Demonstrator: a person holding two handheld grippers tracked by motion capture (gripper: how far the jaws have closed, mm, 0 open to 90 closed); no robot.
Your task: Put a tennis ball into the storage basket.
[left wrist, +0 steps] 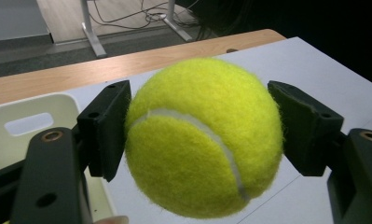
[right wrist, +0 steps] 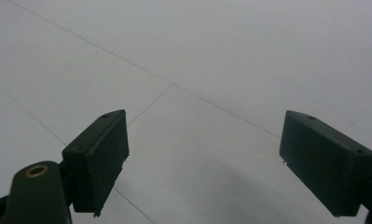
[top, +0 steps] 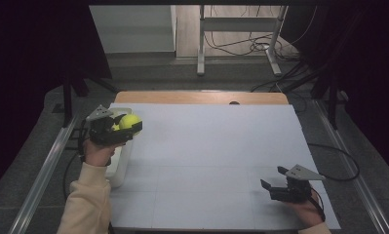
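High view: my left gripper holds the tennis ball beside the white bin; release remains. Left gripper view: both pads clamp the ball above the table's paper cover. Right gripper view: my right gripper gapes wide, empty.

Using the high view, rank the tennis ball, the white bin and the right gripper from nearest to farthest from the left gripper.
1. Tennis ball, clamped in the left gripper.
2. White bin, just beneath, at the table's left edge.
3. Right gripper, far across, near right.
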